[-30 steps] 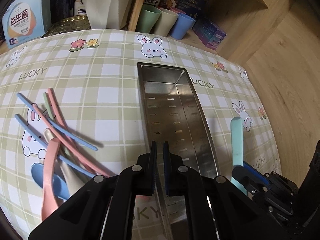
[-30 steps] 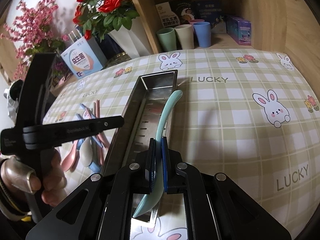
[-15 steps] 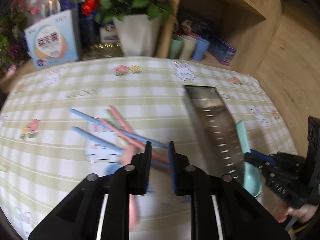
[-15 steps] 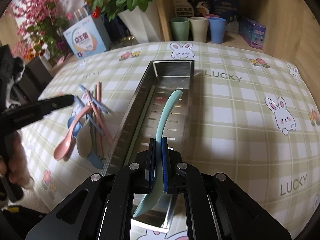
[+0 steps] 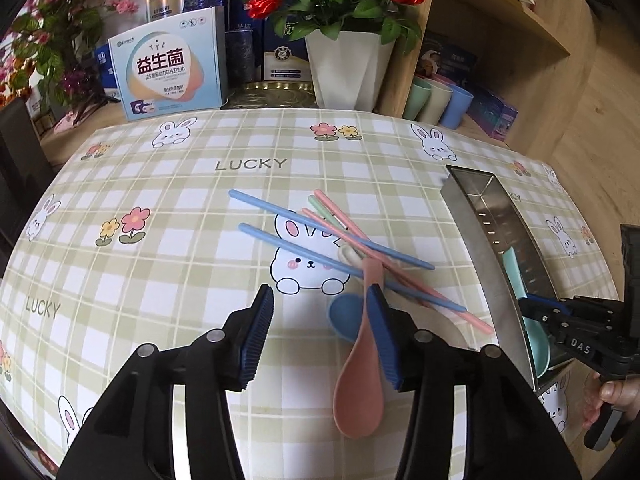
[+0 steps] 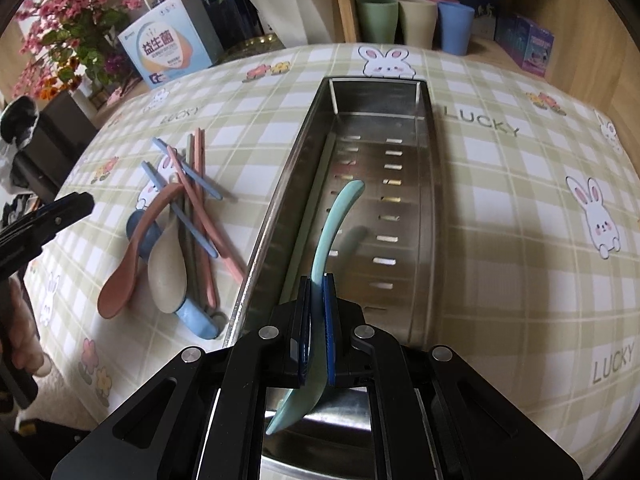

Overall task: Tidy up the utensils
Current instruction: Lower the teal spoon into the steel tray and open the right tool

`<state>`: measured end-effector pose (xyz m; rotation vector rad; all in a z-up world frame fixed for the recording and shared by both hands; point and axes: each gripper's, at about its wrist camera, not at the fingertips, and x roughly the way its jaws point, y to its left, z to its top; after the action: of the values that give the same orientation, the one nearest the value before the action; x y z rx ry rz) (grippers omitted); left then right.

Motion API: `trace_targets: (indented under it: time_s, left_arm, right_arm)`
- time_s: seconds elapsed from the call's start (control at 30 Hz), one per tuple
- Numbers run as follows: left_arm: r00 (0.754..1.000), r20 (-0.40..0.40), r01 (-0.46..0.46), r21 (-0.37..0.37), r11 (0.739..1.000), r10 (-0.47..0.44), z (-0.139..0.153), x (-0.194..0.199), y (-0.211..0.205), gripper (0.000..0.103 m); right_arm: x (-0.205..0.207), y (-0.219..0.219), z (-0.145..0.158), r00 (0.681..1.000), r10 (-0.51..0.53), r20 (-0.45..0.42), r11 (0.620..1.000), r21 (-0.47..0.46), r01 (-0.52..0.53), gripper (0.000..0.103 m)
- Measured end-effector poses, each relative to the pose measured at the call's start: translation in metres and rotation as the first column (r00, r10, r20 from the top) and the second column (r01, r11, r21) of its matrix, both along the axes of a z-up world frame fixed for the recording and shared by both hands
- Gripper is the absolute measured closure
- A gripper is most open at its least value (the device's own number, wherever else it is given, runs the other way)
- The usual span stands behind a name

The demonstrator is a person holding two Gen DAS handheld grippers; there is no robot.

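From my left wrist, my left gripper (image 5: 320, 336) has just been opening and its jaws stand apart above the tablecloth (image 5: 168, 208), empty. The pink spoon (image 5: 362, 364) lies just inside its right pad; chopsticks (image 5: 332, 240) cross ahead.

From my right wrist, my right gripper (image 6: 317, 328) is clamped on the teal spoon (image 6: 334, 224), handle reaching forward over the steel tray (image 6: 424, 208) beneath it.

The left wrist view looks steeply down from close above the worktop (image 5: 160, 200), facing the shelf at 12 o'clock, with the metal tray (image 5: 484, 256) at 3 o'clock. The right wrist view sits close over that tray (image 6: 426, 216), looking along its length. Both views share the loose utensils (image 5: 340, 240) (image 6: 180, 216), the tray and the cups (image 5: 436, 100) (image 6: 416, 20).
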<state>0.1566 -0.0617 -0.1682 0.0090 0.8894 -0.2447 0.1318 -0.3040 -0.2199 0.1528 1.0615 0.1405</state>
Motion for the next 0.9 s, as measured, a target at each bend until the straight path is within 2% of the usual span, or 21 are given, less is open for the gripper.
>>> trace_targets:
  time_s: [0.27, 0.53, 0.73, 0.9]
  left_arm:
    - [1.0, -0.005, 0.004, -0.014, 1.0, -0.004, -0.003, -0.001, 0.001, 0.049]
    - [1.0, -0.011, -0.005, -0.018, 1.0, 0.005, -0.005, -0.002, 0.004, 0.048]
    - [1.0, -0.011, -0.005, -0.025, 1.0, 0.005, -0.005, -0.003, 0.006, 0.047]
    - [1.0, -0.016, 0.001, -0.038, 0.999, -0.002, -0.006, -0.005, 0.007, 0.047]
  right_arm:
    - [0.001, -0.004, -0.007, 0.999, -0.031, -0.035, 0.999, -0.034, 0.03, 0.097]
    - [-0.001, -0.009, 0.0, 0.998, -0.049, -0.027, 0.995, -0.083, 0.047, 0.095]
    - [-0.008, -0.012, 0.019, 0.997, -0.074, 0.03, 0.985, -0.152, 0.078, 0.095]
    - [-0.019, -0.017, 0.041, 0.98, -0.157, 0.119, 0.977, -0.126, 0.172, 0.095]
